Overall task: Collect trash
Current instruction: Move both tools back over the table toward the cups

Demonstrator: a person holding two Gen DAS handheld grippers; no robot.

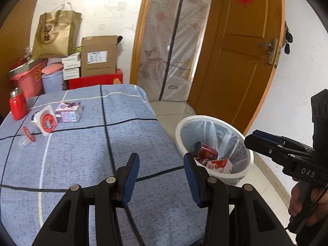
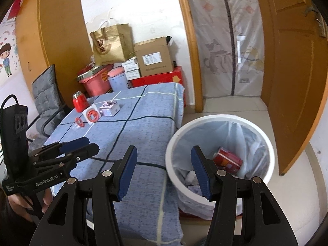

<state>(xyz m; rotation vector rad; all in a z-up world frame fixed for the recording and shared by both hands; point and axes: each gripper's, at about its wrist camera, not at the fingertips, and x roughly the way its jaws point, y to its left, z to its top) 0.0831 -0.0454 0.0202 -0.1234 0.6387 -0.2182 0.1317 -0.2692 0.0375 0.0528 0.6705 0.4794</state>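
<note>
Bin (image 2: 220, 121) beside the table (image 1: 143, 143) is already holding a red can (image 1: 207, 151) and carton (image 1: 219, 167); cup (image 1: 46, 121), purple carton (image 1: 69, 108) and lid (image 1: 28, 133) are still lying on the cloth; left gripper (image 1: 162, 176) and right gripper (image 2: 164, 170) are hovering with jaws apart, carrying nothing

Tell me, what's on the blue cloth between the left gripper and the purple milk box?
Nothing: the left wrist view shows only bare checked tablecloth between the open left gripper and the purple milk box.
</note>
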